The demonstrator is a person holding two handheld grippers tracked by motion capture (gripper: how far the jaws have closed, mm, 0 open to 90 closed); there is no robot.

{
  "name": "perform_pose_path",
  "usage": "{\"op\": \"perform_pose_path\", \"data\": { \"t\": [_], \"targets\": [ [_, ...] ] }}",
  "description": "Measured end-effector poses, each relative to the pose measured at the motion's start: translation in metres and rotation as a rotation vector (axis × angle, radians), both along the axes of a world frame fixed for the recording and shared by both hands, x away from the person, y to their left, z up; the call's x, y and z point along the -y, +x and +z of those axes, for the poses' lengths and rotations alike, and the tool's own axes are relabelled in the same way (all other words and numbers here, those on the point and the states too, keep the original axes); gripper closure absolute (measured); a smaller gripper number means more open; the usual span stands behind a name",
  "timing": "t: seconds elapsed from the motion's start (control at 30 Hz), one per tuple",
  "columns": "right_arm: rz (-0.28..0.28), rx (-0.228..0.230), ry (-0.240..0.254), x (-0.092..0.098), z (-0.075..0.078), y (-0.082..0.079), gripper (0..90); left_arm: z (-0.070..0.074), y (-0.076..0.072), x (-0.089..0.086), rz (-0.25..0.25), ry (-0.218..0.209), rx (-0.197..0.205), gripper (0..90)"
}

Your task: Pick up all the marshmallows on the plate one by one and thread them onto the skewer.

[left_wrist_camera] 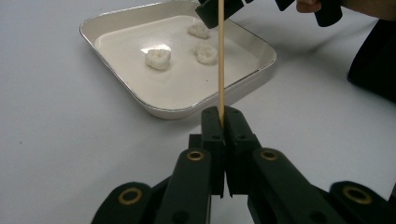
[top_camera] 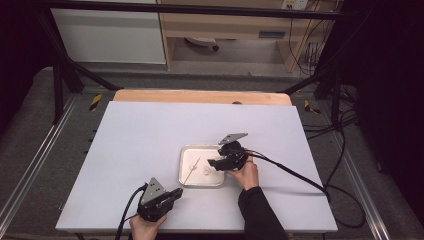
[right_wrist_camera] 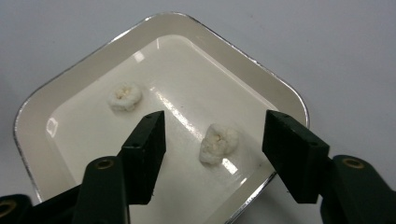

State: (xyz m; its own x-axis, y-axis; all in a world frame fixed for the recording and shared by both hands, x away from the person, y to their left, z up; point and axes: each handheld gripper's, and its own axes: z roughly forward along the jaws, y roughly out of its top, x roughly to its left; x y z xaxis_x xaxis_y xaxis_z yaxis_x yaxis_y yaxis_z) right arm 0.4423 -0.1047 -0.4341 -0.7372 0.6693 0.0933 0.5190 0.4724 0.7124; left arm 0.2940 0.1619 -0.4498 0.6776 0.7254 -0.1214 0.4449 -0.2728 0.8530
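Left gripper (left_wrist_camera: 223,122): jaws pressed together on the lower end of a thin wooden skewer (left_wrist_camera: 220,60); held low at the near left part of the table, just in front of the person's left hand (top_camera: 145,226).
Skewer: straight, light wood; rising from between the left jaws toward the tray; in the left gripper view its upper end crossing in front of the right gripper's black body at the top edge.
Right gripper (right_wrist_camera: 212,156): jaws apart, not touching anything; hanging over the right side of the tray, pointing down into it.
Piece between the right jaws (right_wrist_camera: 218,143): white, soft-looking lump, lying on the tray floor in the gap between the two pads, free of both.
Second piece (right_wrist_camera: 124,97): same white kind, lying farther back in the tray, beyond the left-hand pad in the right gripper view.
Pieces in the left gripper view: three white lumps on the tray floor, apart from each other.
Tray (top_camera: 184,152): square, cream inside with a shiny metal rim, rounded corners; flat on the table near its middle, a little to the right.
Table (top_camera: 140,135): covered with a pale sheet.
Right hand (top_camera: 245,174): just beside the right edge of the tray, dark sleeve behind it.
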Motion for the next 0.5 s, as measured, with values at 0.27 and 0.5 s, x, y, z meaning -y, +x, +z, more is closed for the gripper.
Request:
{"op": "perform_pose_path", "data": {
  "t": [0.27, 0.5],
  "targets": [
    [0.011, -0.012, -0.008, -0.003, -0.011, 0.006, 57.5, -0.001, 0.001, 0.002, -0.009, 0.005, -0.004, 87.8],
    [0.034, 0.022, -0.019, -0.005, -0.014, 0.003, 68.8, -0.001, 0.001, 0.002, -0.009, 0.005, -0.001, 87.8]
  ]
}}
